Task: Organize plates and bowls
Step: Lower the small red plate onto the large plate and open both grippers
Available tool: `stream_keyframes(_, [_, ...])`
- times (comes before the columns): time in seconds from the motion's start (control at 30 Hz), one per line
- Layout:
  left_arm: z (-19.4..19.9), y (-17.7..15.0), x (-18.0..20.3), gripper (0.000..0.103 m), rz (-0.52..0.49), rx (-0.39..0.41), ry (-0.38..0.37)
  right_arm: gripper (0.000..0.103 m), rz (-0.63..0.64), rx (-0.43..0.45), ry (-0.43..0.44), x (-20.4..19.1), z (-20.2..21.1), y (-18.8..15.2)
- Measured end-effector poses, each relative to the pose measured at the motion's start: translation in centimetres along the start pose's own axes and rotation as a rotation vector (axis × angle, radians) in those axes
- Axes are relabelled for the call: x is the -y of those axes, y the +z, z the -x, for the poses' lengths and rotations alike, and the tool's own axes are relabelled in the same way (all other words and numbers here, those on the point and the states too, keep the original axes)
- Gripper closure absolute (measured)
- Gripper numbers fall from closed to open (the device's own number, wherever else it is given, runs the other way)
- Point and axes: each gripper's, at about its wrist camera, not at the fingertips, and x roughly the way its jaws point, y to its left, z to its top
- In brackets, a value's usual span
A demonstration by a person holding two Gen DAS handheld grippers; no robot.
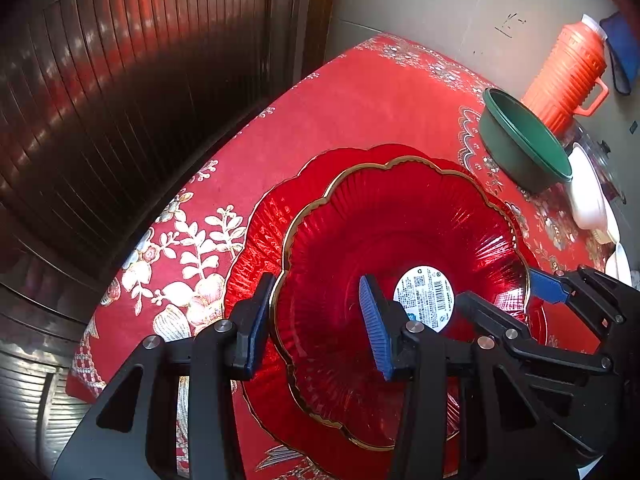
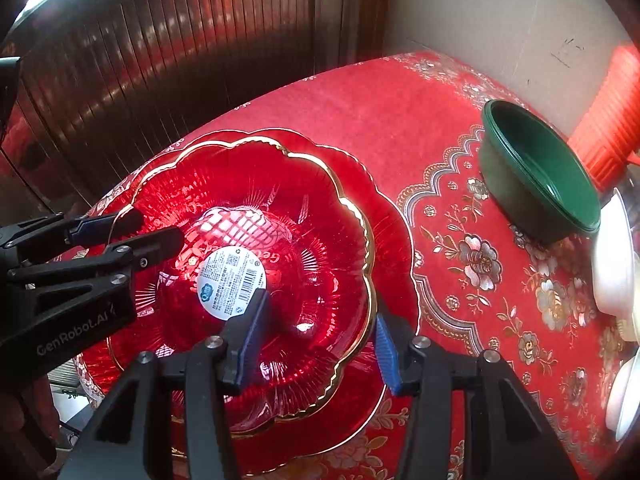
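Observation:
A red glass bowl (image 1: 400, 232) with a gold scalloped rim and a white label sits on a larger red glass plate (image 1: 260, 232) on the red cloth. My left gripper (image 1: 316, 320) is open, its fingers straddling the bowl's left rim. My right gripper (image 2: 316, 340) is open, its fingers straddling the bowl's (image 2: 248, 208) right rim over the plate (image 2: 392, 216). Each gripper shows in the other's view: the right one (image 1: 536, 284) and the left one (image 2: 148, 226). A green bowl (image 1: 524, 140) (image 2: 536, 176) stands at the far right.
An orange thermos jug (image 1: 568, 72) (image 2: 612, 128) stands behind the green bowl by the wall. White bowls (image 1: 588, 196) (image 2: 612, 264) and a glass lid sit at the right edge. A dark slatted door is to the left. The red floral tablecloth (image 2: 480, 264) covers the table.

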Motion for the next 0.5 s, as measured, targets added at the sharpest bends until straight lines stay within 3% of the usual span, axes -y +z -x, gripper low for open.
stream_keyframes(0.5, [1.8,0.3,0.4,0.06,-0.01,0.081,0.054,0.048,-0.002,0.029,-0.02,0.7,0.9,0.1])
